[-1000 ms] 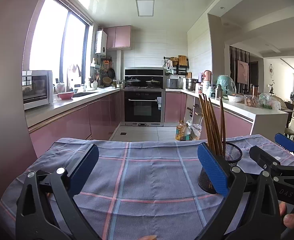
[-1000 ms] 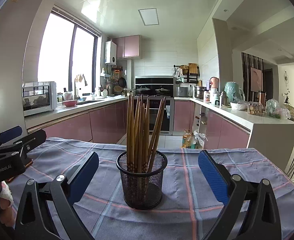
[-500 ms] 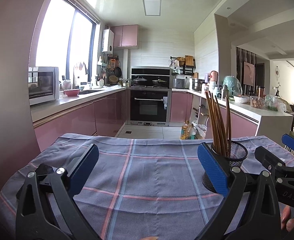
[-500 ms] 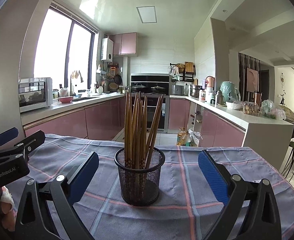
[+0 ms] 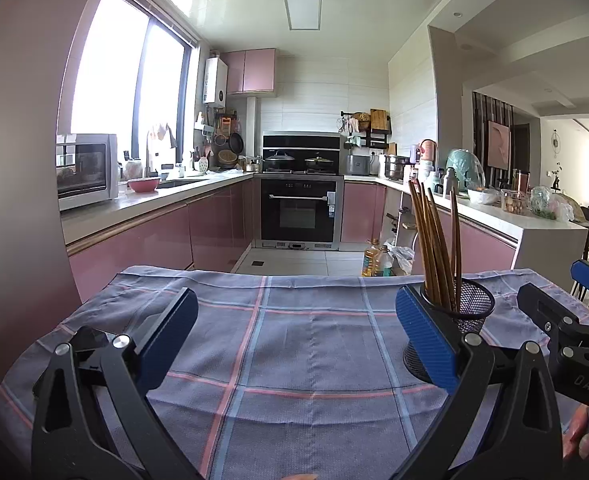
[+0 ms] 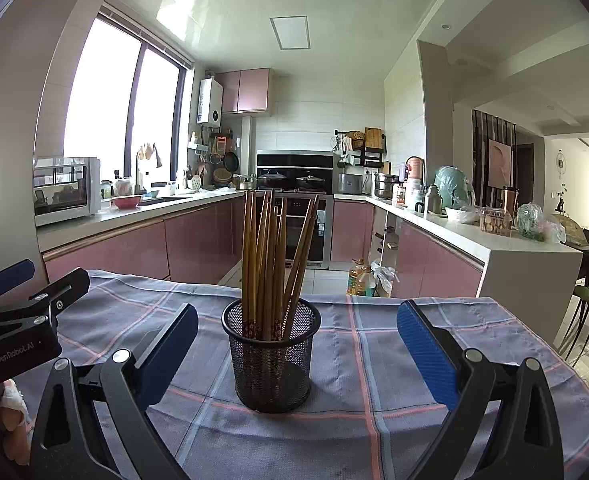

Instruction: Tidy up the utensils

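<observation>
Both grippers have dipped slightly since a second ago, showing more of the ceiling. Dead ahead of the right gripper (image 6: 296, 356), between its wide-spread fingers, stands the mesh holder (image 6: 271, 354) full of chopsticks (image 6: 272, 264). The left gripper (image 5: 294, 344), equally spread and holding nothing, has the holder off to its right. A sideways nudge could tip that light holder and scatter the sticks. Only the checked cloth (image 5: 310, 344) lies around it; nothing blocks the approach.

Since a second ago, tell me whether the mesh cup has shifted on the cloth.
No. The mesh cup stands on the same pink stripe crossing of the cloth; only the view moved.
</observation>
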